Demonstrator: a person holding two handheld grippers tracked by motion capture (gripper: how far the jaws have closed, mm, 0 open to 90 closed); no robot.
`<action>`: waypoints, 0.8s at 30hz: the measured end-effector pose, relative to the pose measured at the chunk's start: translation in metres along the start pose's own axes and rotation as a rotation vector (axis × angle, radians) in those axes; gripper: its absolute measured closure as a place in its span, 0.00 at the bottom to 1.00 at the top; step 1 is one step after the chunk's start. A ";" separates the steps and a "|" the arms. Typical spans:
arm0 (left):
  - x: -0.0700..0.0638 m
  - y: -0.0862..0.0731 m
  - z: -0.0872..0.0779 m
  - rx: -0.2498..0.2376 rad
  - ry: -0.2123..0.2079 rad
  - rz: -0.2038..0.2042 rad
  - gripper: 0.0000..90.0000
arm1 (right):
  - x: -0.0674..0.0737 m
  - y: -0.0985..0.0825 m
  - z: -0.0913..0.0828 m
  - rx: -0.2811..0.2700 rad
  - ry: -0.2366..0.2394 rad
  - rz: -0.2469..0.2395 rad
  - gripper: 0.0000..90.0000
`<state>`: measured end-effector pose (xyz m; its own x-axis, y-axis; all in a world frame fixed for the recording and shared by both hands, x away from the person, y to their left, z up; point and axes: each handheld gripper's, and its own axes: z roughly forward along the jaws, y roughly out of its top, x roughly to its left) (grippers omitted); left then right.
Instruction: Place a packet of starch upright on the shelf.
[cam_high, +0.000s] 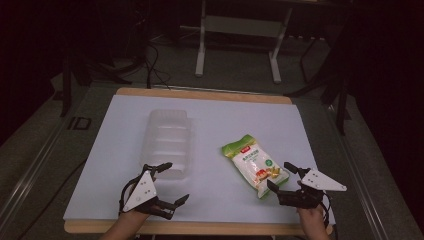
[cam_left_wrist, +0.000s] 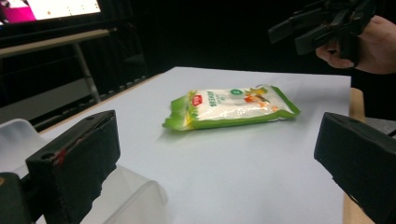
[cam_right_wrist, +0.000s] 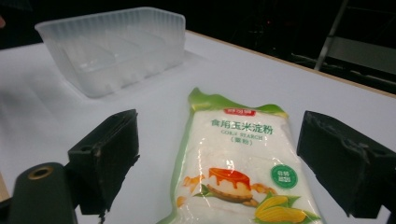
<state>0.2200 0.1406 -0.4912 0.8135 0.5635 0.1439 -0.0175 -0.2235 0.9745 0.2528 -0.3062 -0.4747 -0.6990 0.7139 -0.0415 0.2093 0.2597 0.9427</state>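
Observation:
A green-and-white bag of corn starch (cam_high: 254, 164) lies flat on the white table top (cam_high: 210, 125), right of centre. It also lies ahead in the left gripper view (cam_left_wrist: 231, 107) and close in the right gripper view (cam_right_wrist: 238, 163). A clear plastic tray (cam_high: 167, 142) stands left of centre, upright and empty (cam_right_wrist: 112, 49). My right gripper (cam_high: 280, 176) is open, its jaws at either side of the bag's near end, apart from it. My left gripper (cam_high: 170, 182) is open beside the tray's near end, holding nothing.
The table's wooden front edge (cam_high: 200, 227) runs just under both hands. A metal stand (cam_high: 240, 35) and cables lie on the dark floor behind the table. In the left gripper view the other hand and its gripper (cam_left_wrist: 327, 23) hover at upper right.

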 end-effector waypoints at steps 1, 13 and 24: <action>0.000 0.000 0.000 0.000 0.000 0.000 0.01 | 0.000 0.000 0.000 0.000 0.000 0.000 0.14; 0.000 -0.001 0.000 -0.003 0.004 -0.001 0.01 | 0.014 0.013 -0.004 0.006 0.040 -0.035 0.15; -0.001 -0.001 0.003 -0.001 0.000 0.001 0.01 | 0.009 0.045 -0.007 -0.060 0.074 -0.067 0.12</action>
<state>0.2211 0.1375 -0.4931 0.8136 0.5633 0.1443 -0.0185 -0.2230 0.9746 0.2511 -0.2920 -0.4305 -0.7593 0.6455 -0.0825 0.1208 0.2644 0.9568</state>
